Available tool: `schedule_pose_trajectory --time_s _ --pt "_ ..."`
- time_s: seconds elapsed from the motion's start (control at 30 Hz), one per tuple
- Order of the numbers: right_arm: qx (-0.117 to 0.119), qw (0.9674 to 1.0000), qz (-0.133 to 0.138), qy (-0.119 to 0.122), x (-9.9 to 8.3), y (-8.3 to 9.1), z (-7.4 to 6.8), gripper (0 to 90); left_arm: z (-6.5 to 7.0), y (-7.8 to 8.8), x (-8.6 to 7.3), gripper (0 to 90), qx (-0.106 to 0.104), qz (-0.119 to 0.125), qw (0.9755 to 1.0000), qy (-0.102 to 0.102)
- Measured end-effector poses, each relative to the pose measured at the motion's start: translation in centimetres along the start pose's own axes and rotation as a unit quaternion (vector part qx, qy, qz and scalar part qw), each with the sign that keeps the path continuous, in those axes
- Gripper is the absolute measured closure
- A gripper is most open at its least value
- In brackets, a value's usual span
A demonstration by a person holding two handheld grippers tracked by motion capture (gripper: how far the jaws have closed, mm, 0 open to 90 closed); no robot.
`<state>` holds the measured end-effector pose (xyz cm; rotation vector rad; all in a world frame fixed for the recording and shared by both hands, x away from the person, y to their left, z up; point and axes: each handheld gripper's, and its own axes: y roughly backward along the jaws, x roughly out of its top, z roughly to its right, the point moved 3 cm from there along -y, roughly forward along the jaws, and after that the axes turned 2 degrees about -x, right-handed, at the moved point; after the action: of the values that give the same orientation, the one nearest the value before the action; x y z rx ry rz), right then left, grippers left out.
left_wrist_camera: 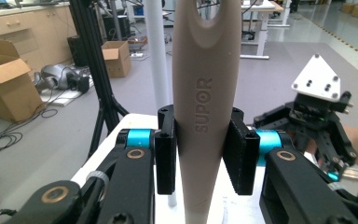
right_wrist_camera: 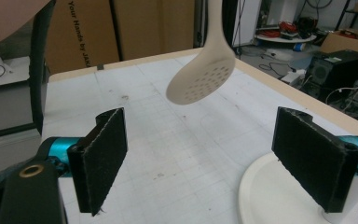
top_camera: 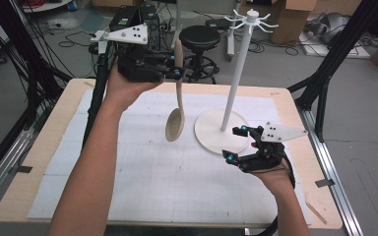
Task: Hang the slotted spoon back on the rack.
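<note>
Slotted spoon (top_camera: 176,105) gripped by left tongs (top_camera: 176,69), bowl holes hidden from above, right tongs (top_camera: 236,144) open beside stand base (top_camera: 211,130).

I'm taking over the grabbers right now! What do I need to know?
Left gripper: shut on the slotted spoon by its handle, bowl hanging down above the table.
Right gripper: open, holding nothing, by the base of the white rack.
Done: spoon picked up.
Left: probably hang it by the handle hole on one of the rack's top hooks; right gripper could steady the base.
</note>
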<state>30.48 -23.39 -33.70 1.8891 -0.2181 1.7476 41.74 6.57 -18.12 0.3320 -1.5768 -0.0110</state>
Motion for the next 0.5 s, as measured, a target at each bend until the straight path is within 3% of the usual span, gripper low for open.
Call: schedule_pose_trajectory --time_s 0.13,0.5 --pt "0.0 1.0 0.001 0.002 0.1 -0.1 0.0 17.6 -0.5 -1.0 1.0 68.5 -0.001 0.001 1.0 0.0" --pt "0.004 1.0 0.0 0.001 0.0 -0.1 -0.1 17.5 -1.3 -2.8 1.6 68.5 0.007 -0.013 0.9999 0.003"
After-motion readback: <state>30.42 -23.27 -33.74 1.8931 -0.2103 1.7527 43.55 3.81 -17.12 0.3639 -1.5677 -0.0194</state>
